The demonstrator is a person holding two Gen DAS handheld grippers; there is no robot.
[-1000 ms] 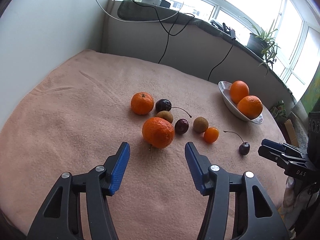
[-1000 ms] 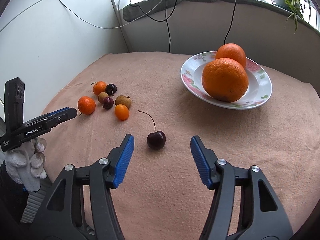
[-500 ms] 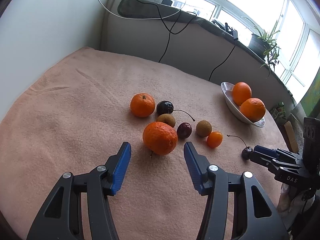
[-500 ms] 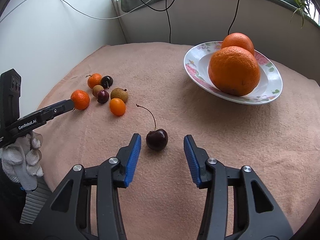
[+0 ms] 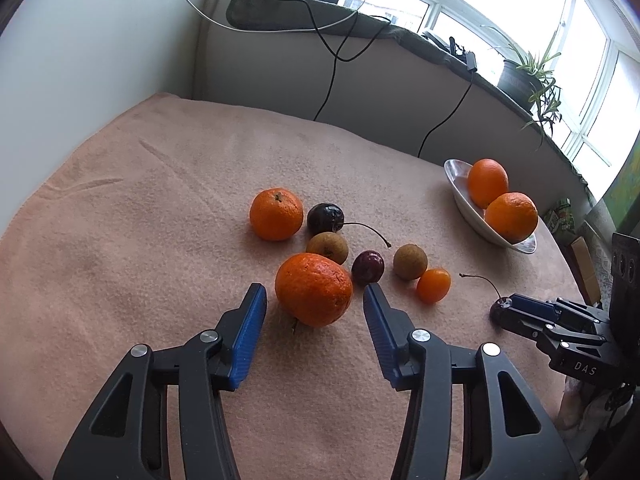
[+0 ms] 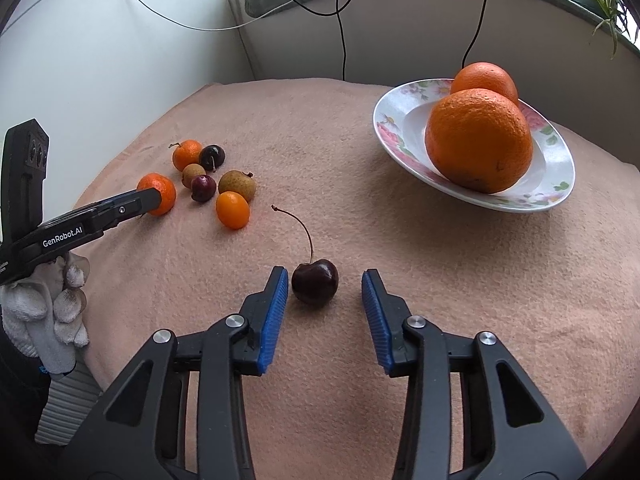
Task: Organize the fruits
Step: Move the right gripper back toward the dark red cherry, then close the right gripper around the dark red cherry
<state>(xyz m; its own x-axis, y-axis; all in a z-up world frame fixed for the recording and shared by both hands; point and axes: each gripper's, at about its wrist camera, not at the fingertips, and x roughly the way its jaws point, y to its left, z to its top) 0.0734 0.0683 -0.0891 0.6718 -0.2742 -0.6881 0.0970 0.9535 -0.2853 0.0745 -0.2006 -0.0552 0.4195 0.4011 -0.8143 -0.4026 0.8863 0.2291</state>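
Left tool, seen through its own camera, stands with jaws apart around the near tangerine, which lies between the blue pads without touching either. Beyond it I see a second tangerine, two dark cherries, two brownish fruits and a kumquat on the pink-covered surface. Far to the right sits the plate with two oranges.

Right tool, in its camera, has jaws apart, flanking the stemmed cherry; the left pad is just beside it, the right pad clear. Ahead to the right, the floral plate holds both oranges.
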